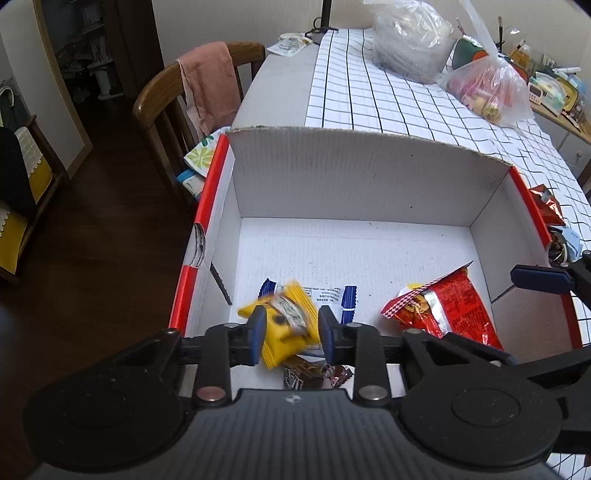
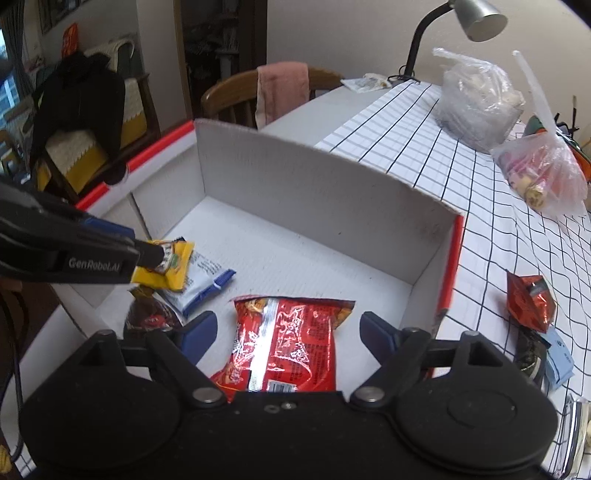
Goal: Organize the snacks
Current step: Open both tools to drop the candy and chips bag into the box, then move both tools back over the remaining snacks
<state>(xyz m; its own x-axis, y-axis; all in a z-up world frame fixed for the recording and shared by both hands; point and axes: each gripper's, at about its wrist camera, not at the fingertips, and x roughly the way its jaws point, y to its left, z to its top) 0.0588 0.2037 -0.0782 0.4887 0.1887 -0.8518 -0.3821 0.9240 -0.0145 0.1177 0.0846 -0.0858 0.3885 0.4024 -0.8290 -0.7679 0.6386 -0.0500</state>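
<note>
The left gripper (image 1: 289,334), jaws pinching the yellow packet (image 1: 284,325) above the box (image 1: 369,177), risks dropping it crookedly at six o'clock, while the right gripper (image 2: 286,332) gapes empty over the red bag (image 2: 286,343).

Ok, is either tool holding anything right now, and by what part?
The left tool pinches the yellow snack packet across its middle, over the box. The right tool is open, holding nothing.

A wooden chair (image 1: 162,92) with a pink towel (image 1: 210,85) draped over its back stands at the bench (image 1: 277,92), whose far end carries a checked cloth (image 1: 369,92), a grey desk lamp (image 2: 476,18) and a black garment (image 2: 81,107) lies over another chair beyond.
</note>
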